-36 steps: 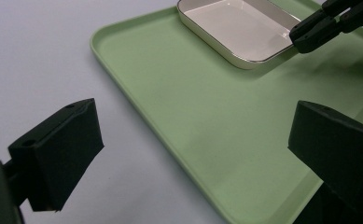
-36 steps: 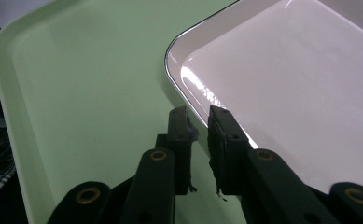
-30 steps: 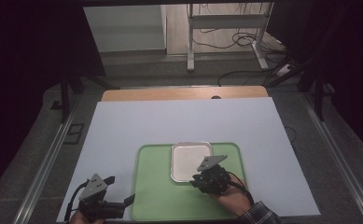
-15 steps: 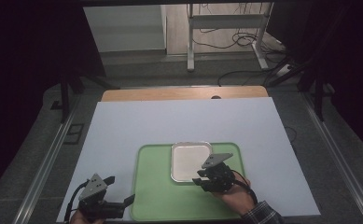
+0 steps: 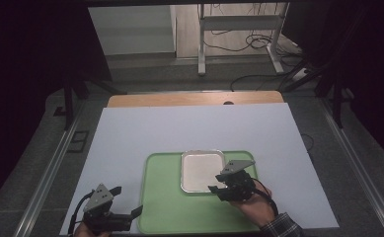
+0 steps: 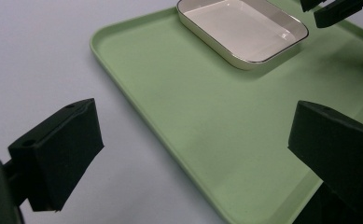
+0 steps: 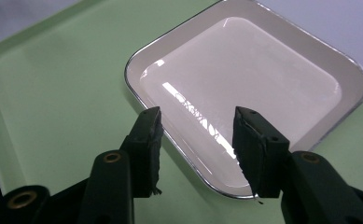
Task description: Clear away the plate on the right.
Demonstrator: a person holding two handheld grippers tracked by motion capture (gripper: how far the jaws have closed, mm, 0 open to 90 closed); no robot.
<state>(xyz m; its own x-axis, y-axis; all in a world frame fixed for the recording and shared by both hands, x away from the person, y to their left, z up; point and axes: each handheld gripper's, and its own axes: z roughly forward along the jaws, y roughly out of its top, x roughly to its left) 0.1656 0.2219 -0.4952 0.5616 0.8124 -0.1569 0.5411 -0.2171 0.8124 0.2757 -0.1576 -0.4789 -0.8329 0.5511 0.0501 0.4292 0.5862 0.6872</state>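
At the right tongs [image 7: 195,122]: half parted, with jaws just been opening. Nothing clamped; no pad pressing on anything. Poised over the near rim of the white dish [image 7: 244,74], with that rim running under the gap between the jaws rather than pinched in it. Hard to tell whether a pad brushes the rim.

Outward to the dish itself: empty, flat and upright on the green tray [image 5: 165,207], in the tray's far right part, close to its far edge and apart from its right rim. No tilt, no overhang.

Over at the left tongs [image 5: 129,201]: spread wide, empty, low by the tray's near left corner, aimed along the tray toward the dish. Gripping nothing, and well apart from the dish.

Outward again: tray lying flat at the near edge of the pale surface [image 5: 189,128], a little right of centre. Bare sheet on all other sides.

Judged from this: dish placed on the tray and let go, so the setting-down part looks done. Probably left: drawing the right tongs back off the rim without nudging the dish. Perhaps also a shift of the tray with both hands, though nothing here confirms that. No sign of anything to go into the dish.
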